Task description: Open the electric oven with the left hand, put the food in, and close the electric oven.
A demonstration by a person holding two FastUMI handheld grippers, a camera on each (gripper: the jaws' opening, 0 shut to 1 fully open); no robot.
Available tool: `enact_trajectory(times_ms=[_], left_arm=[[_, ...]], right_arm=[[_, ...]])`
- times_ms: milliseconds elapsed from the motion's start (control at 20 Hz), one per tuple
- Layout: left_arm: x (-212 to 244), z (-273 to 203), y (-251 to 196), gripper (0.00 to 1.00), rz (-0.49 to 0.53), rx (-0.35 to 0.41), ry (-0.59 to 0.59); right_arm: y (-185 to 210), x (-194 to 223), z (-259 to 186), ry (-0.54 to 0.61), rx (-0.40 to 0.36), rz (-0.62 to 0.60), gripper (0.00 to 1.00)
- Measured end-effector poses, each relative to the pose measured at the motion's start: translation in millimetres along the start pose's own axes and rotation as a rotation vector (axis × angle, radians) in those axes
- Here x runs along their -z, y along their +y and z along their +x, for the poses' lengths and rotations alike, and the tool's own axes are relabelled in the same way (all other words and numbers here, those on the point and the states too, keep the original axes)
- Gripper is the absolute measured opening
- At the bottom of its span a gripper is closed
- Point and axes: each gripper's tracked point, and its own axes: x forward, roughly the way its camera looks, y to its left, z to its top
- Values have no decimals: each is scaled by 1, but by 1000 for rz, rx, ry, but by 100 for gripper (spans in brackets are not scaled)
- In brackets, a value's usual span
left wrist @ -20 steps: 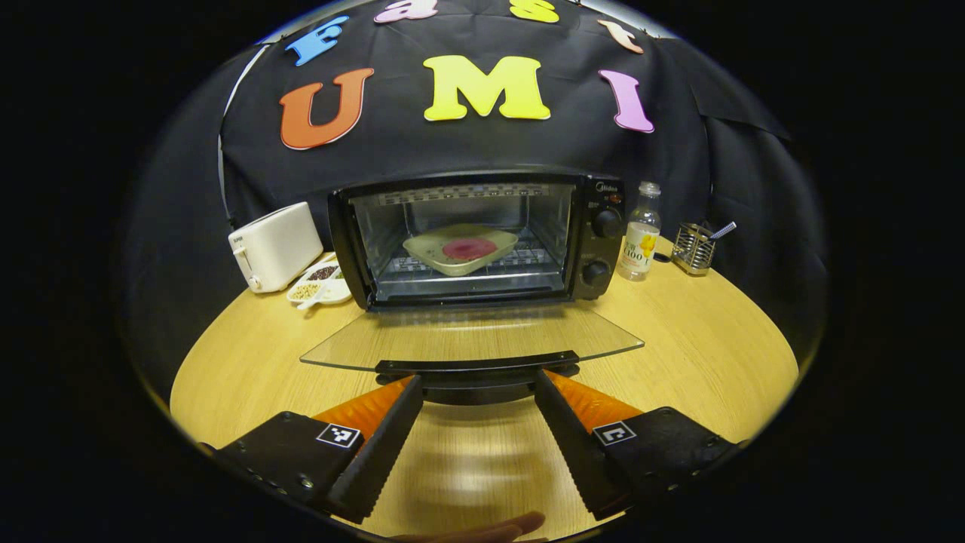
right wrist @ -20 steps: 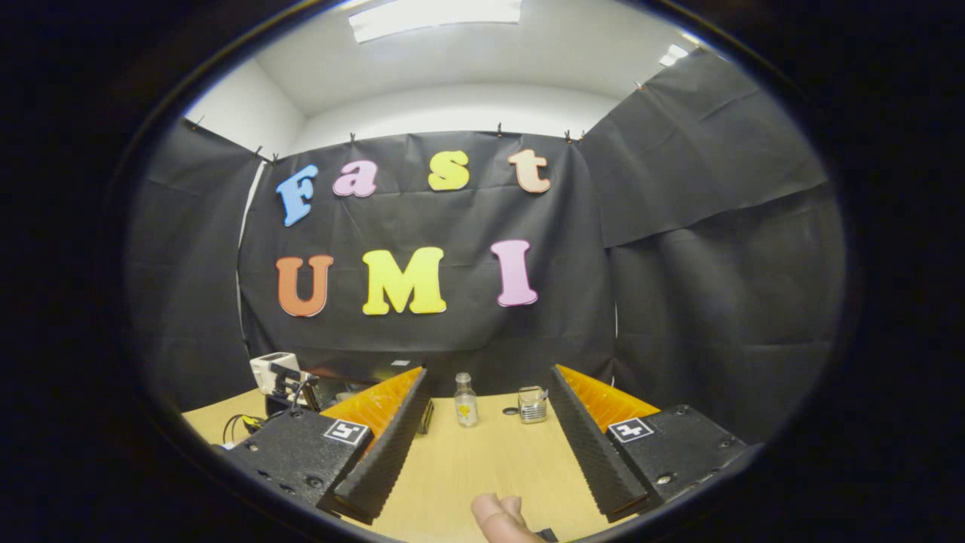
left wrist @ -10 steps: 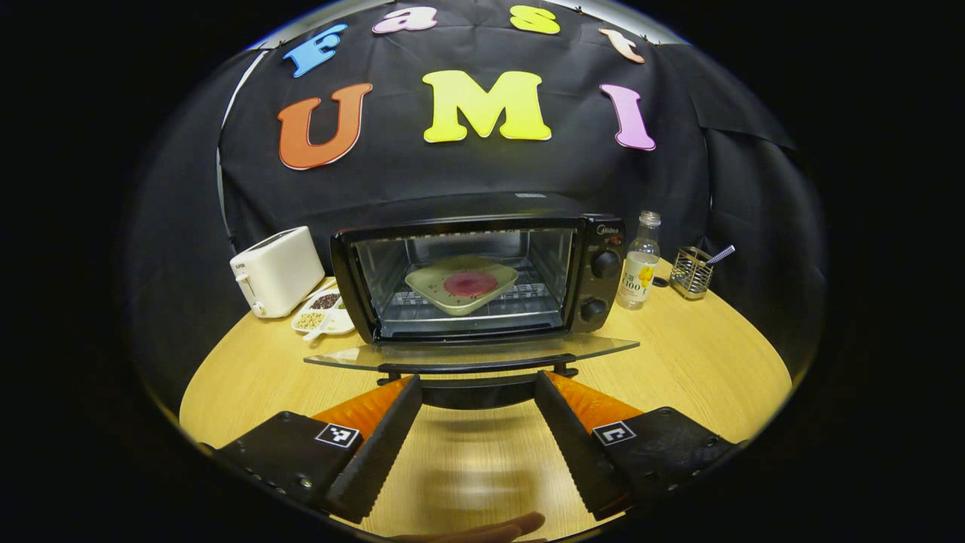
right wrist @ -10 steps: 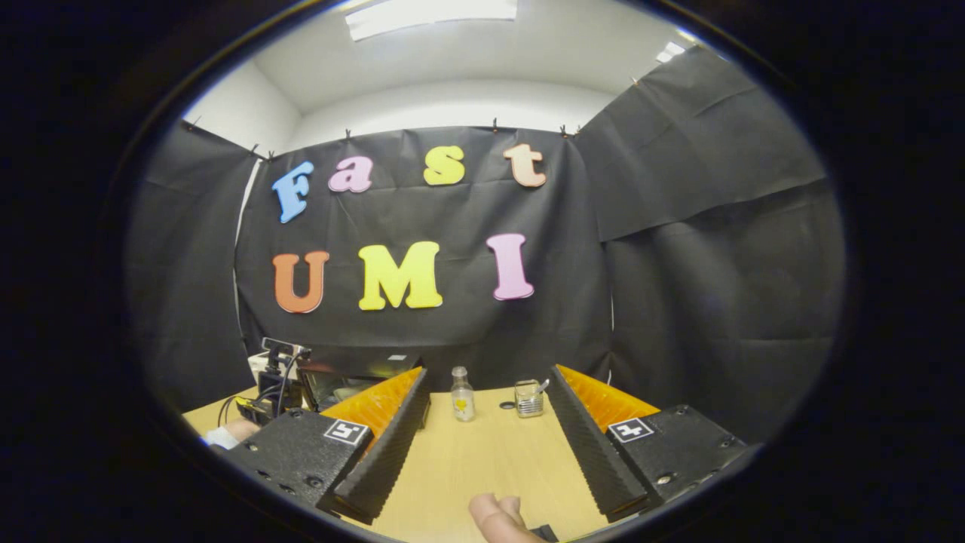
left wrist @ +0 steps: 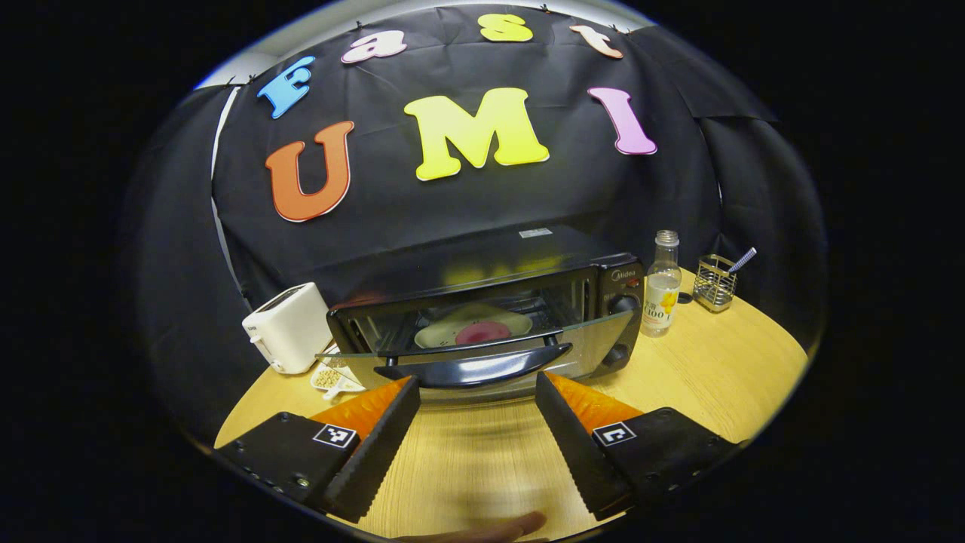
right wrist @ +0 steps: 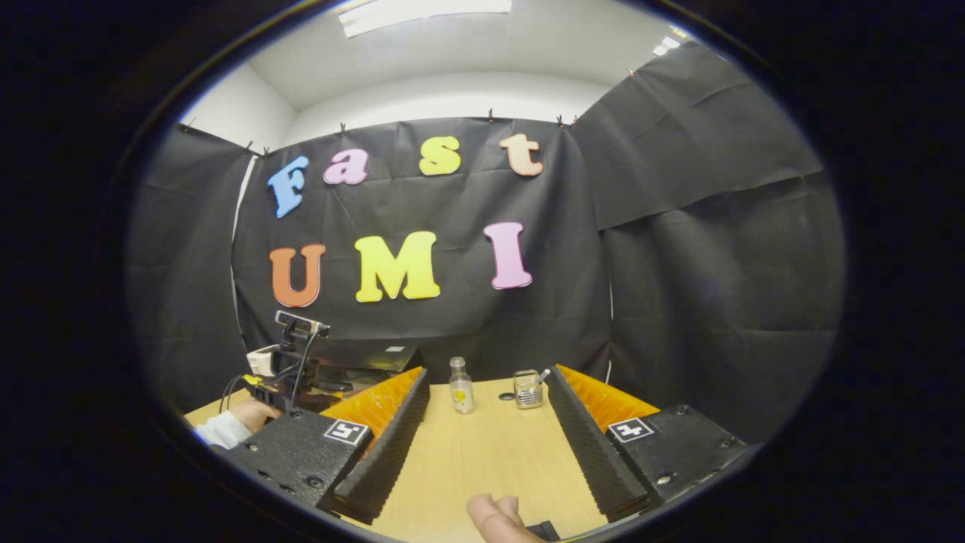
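The black electric oven (left wrist: 620,300) stands at the back of the round wooden table (left wrist: 724,377). Its glass door (left wrist: 482,348) is tilted roughly halfway up, with the dark handle (left wrist: 475,369) along its front edge. Through the glass I see a pale plate (left wrist: 452,330) with red food (left wrist: 484,332) on the rack inside. My left gripper (left wrist: 476,382) is open, its fingertips spread just below the handle; whether they touch it I cannot tell. My right gripper (right wrist: 488,375) is open over the bare table, holding nothing. The oven's top (right wrist: 369,356) lies to its left.
A white toaster (left wrist: 290,328) and a small divided dish of beans (left wrist: 329,377) sit left of the oven. Right of it stand a glass bottle (left wrist: 661,290) and a wire utensil holder (left wrist: 715,283). A sleeved hand (right wrist: 230,426) holds the other gripper.
The oven door has swung up from flat to roughly half shut. My left gripper rose and moved in with the handle. The right gripper stayed nearly still.
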Motion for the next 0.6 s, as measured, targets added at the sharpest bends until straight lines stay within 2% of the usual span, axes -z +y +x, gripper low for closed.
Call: enact_trajectory(times_ms=[150, 300, 350, 400, 600], left_arm=[[-15, -7, -8, 95, -86, 41, -37], [-18, -23, -2, 95, -105, 14, -40], [-21, -30, -1, 95, -114, 12, -52], [-26, -38, -4, 95, -125, 20, -68], [-45, -88, -2, 95, -154, 20, -137]], right_arm=[[-6, 2, -1, 10, 7, 6, 96], [-15, 5, -5, 15, 31, 0, 95], [-15, 4, -7, 11, 33, -3, 100], [-14, 1, -11, 4, 33, -4, 96], [-14, 0, -14, -12, 31, -6, 95]])
